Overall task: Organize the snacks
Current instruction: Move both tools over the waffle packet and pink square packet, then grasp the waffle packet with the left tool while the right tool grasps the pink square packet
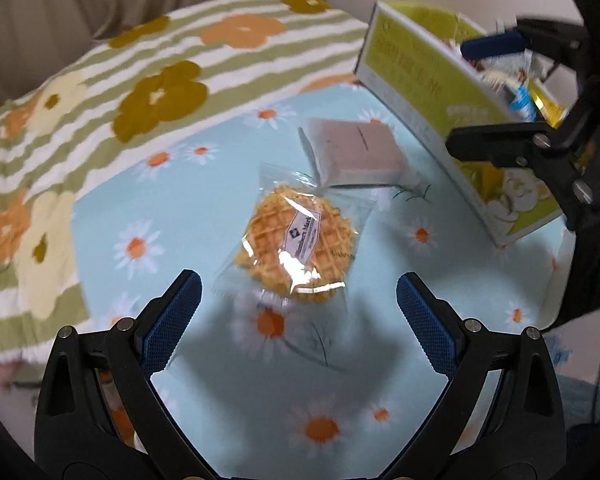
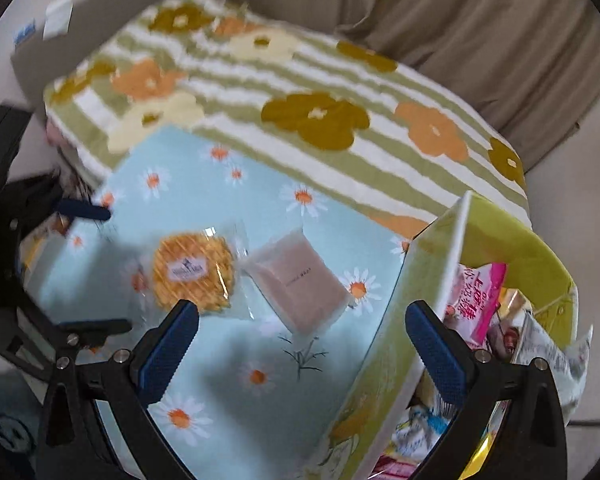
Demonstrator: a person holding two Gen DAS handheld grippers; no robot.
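The waffle (image 1: 296, 242) is a round, golden-brown disc with a grid of square pockets, sealed in a clear crinkled wrapper that glints with highlights; a white label with dark print sits across its top. It lies flat on the blue daisy cloth (image 1: 204, 368), with nothing gripping it. Touching the waffle's wrapper at one corner, on the side toward the box, is the pink pack (image 1: 358, 152): a flat square slab in frosted plastic with a faint line of dark print, also flat on the cloth.

Past the pink pack from the waffle stands the box (image 1: 420, 80), yellow-green with white edges and pale print on its wall. Its open top shows a jumble of wrapped snacks (image 2: 480, 300), among them a pink-and-white packet with red lettering.

The left gripper (image 1: 299, 300) hovers just short of the waffle, jaws spread wide and empty, its shadow falling on the cloth under it. The right gripper (image 2: 302, 322) is also spread wide and empty, one finger on the waffle side and the other over the box's wall.

Beyond the waffle, a green-striped blanket (image 1: 100, 92) with large flowers lies under the cloth's far edge.
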